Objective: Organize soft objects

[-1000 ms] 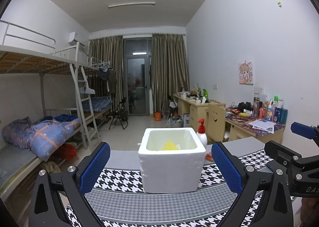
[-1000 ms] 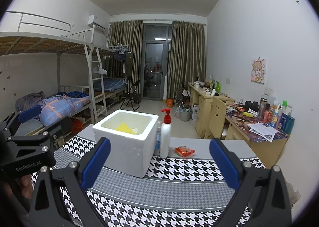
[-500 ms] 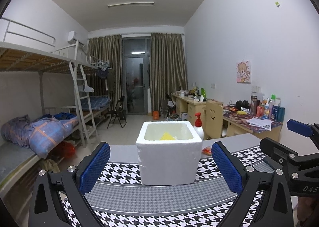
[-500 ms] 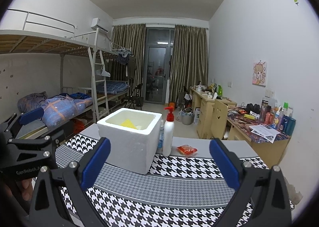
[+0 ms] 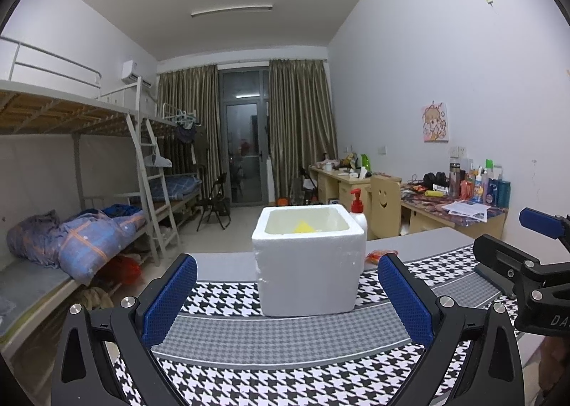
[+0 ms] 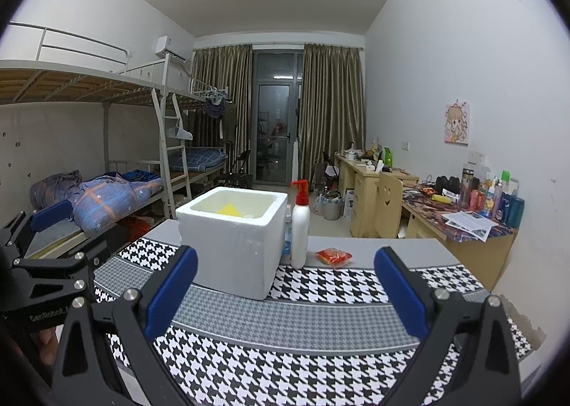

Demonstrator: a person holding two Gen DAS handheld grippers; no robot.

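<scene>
A white foam box (image 5: 309, 263) (image 6: 231, 238) stands on the houndstooth table mat (image 5: 285, 338) (image 6: 320, 327), with a yellow soft item (image 5: 303, 227) (image 6: 228, 209) lying inside it. My left gripper (image 5: 286, 299) is open and empty, a short way in front of the box. My right gripper (image 6: 285, 292) is also open and empty, with the box to its front left. A small red-orange packet (image 6: 333, 256) (image 5: 374, 257) lies on the table right of the box. From the left wrist view the right gripper appears at the right edge, and the left gripper shows at the left edge of the right wrist view.
A white pump bottle with a red top (image 6: 300, 224) (image 5: 357, 210) stands right beside the box. Bunk beds with a blue quilt (image 5: 78, 238) line the left wall. Desks crowded with bottles and papers (image 6: 473, 206) run along the right wall. A hand (image 6: 46, 349) holds the left gripper.
Both cameras tilted slightly; the box sits a little lower and nearer in the left wrist view, and farther in the right one. Both grippers stay open and empty.
</scene>
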